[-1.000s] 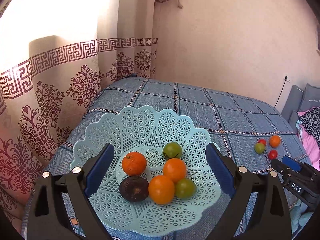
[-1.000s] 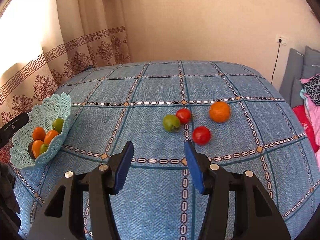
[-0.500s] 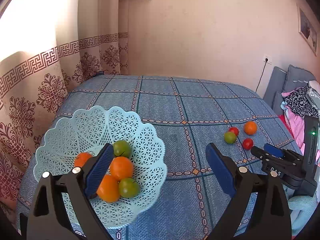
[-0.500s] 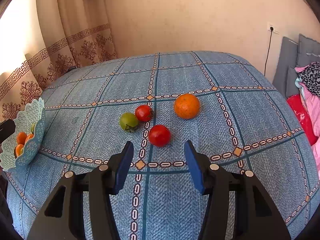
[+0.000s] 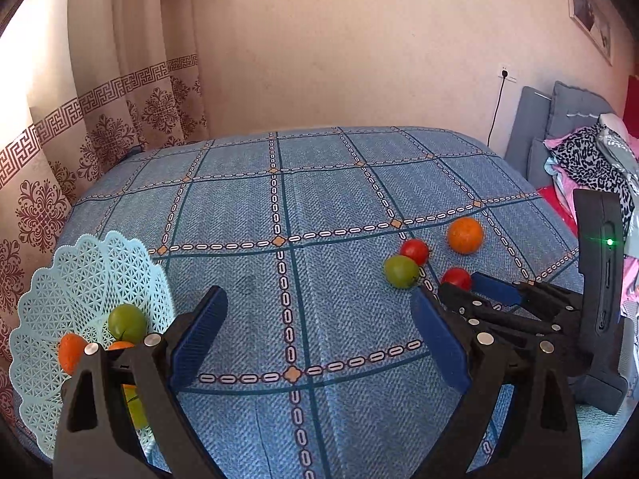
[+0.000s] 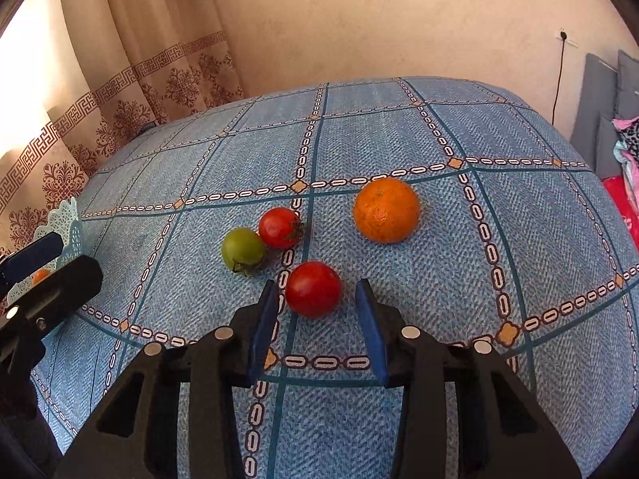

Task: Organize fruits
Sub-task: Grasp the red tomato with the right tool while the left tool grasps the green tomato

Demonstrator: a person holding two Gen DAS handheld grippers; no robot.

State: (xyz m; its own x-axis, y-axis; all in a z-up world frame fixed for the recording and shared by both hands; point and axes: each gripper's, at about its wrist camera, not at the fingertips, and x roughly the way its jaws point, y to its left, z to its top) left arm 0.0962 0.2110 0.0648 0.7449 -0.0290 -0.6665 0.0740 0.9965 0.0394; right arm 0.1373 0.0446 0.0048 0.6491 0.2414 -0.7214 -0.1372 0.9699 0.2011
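A red tomato [image 6: 313,288] is sitting on the blue checked bed cover [image 6: 399,127], just in front of the right tongs [image 6: 317,293], whose blue pads are spread wide on either side of it and not touching it. In the left wrist view that same tomato [image 5: 456,278] is half hiding behind the right tongs' [image 5: 471,283] dark frame. Just beyond it a green tomato [image 6: 243,248] and a second red tomato [image 6: 279,227] are resting against each other, and an orange [image 6: 386,209] is lying apart to their right.

At the bed's left edge a pale blue lattice basket [image 5: 92,263] is holding a green tomato [image 5: 127,322] and at least two orange fruits [image 5: 71,352]; more of its contents are hiding behind the left tongs [image 5: 317,335], so the count is unclear. From the right wrist view only a sliver of the basket [image 6: 60,215] is showing. The left tongs are gaping wide above bare cover, gripping nothing.

A black device with a glowing green light [image 5: 609,242] is standing at the right edge; no writing on it is legible. Patterned curtains [image 5: 120,119] are hanging at left, and a heap of clothes [image 5: 591,159] is cut off at right.
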